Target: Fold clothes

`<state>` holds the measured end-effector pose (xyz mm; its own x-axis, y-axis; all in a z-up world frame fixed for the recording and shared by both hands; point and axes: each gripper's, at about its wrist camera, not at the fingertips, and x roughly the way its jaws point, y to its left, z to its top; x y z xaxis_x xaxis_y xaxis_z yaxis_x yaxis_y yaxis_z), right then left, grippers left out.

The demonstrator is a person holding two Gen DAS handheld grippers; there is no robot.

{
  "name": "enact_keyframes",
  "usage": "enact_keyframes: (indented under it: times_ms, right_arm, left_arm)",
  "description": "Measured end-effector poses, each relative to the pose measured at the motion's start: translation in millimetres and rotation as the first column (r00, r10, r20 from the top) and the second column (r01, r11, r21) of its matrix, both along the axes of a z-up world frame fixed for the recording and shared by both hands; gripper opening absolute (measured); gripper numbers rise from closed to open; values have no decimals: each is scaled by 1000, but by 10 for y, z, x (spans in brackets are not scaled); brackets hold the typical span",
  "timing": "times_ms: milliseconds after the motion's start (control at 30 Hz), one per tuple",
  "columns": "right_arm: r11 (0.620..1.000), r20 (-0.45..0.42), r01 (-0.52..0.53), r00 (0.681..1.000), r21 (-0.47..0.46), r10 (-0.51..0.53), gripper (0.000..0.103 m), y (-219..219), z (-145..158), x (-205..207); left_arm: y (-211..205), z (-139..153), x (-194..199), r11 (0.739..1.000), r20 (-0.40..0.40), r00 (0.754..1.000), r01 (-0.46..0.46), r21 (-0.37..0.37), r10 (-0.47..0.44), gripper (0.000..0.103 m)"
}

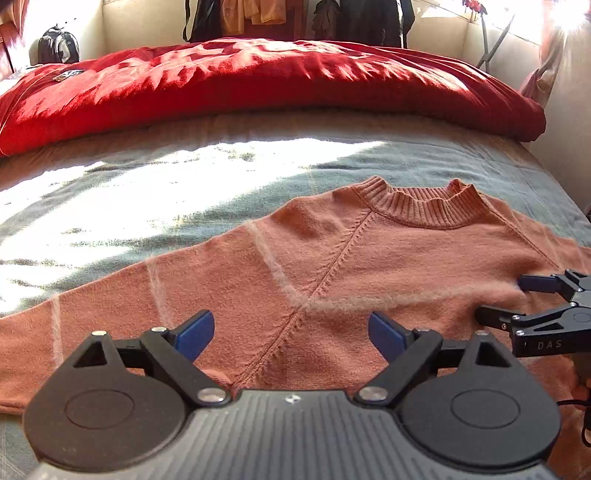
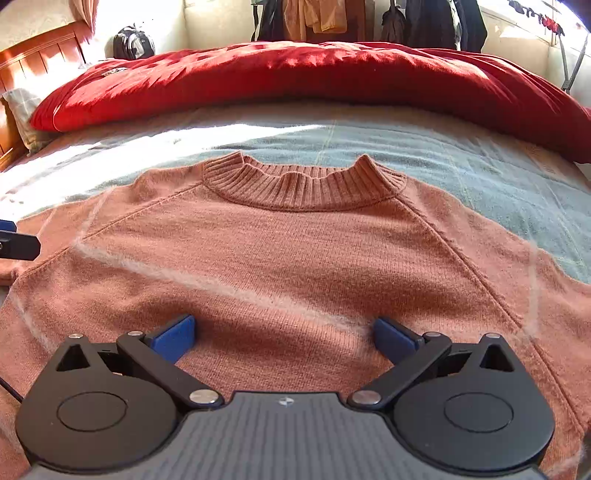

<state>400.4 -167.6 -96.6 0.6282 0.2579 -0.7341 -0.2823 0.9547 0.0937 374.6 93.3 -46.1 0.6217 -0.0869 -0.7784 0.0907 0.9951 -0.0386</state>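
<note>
Hovering nearest of all, over the lower chest of the orange sweater [image 1: 332, 266], the left gripper [image 1: 291, 334], blue pads spread wide with only knit showing in the gap, nothing pinched. Hanging likewise over the middle of the same garment, the right gripper [image 2: 284, 338], tongs equally spread and gripping nothing; reaching in from the right edge of the left view, black fingers apart just above the fabric. Reading "DAS" in pale letters on that gripper's black body; no other legible writing anywhere.

Lying flat and face up on the grey-blue bedspread [image 2: 480, 173], the sweater, ribbed collar [image 2: 303, 184] pointing toward the far side of the bed, one sleeve [image 1: 92, 332] stretching out toward the bed's left edge. Probably spread this way so that sleeves and sides can be brought in over the body; folding apparently not yet begun, no part being doubled over. Crossing the knit, pale fuzzy stripes, likely part of the pattern.

Falling across the bedspread beyond the collar, a bright patch of sunlight. Bunching along the far edge of the bed, a thick red quilt [image 1: 258, 85], seemingly pushed back to free a working surface. Sitting past the far left corner, a dark backpack [image 1: 59, 46]; hanging against the back wall, several garments [image 2: 369, 18], too small for any label to be made out.
</note>
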Motion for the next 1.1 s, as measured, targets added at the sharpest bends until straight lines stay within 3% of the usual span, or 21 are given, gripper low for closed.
enact_keyframes:
  times_ms: [133,233,500,667,800,967,1100]
  right_arm:
    - [1000,-48,26,999,12,-25,103,-27,24,325]
    - [1000,-81,18,996,-18,-20,103,-15,39,475]
    - [994,-154,109,982,-9,-109,103,-299,276,291]
    - [989,-195,144,970,-29,-147,103,-467,152,224]
    - [990,-185,135,973,-30,-138,103,-471,104,303]
    - [990,-179,142,974,-12,-142,103,-531,92,472]
    - [994,-170,109,979,-12,-109,103,-541,118,479]
  left_arm:
    - [-182,15,11,998,13,1000,5,59,-5,90]
    - [-268,73,-2,1000,10,1000,-4,29,4,91]
    - [-390,175,-39,997,28,1000,9,78,-12,91]
    - [-383,-31,-16,999,-62,997,-33,39,35,91]
    - [-397,-249,-11,996,-125,989,-72,51,78,91]
    - [-372,-402,44,995,-132,986,-98,33,101,95]
    - [-392,-360,121,994,-119,988,-96,41,101,95]
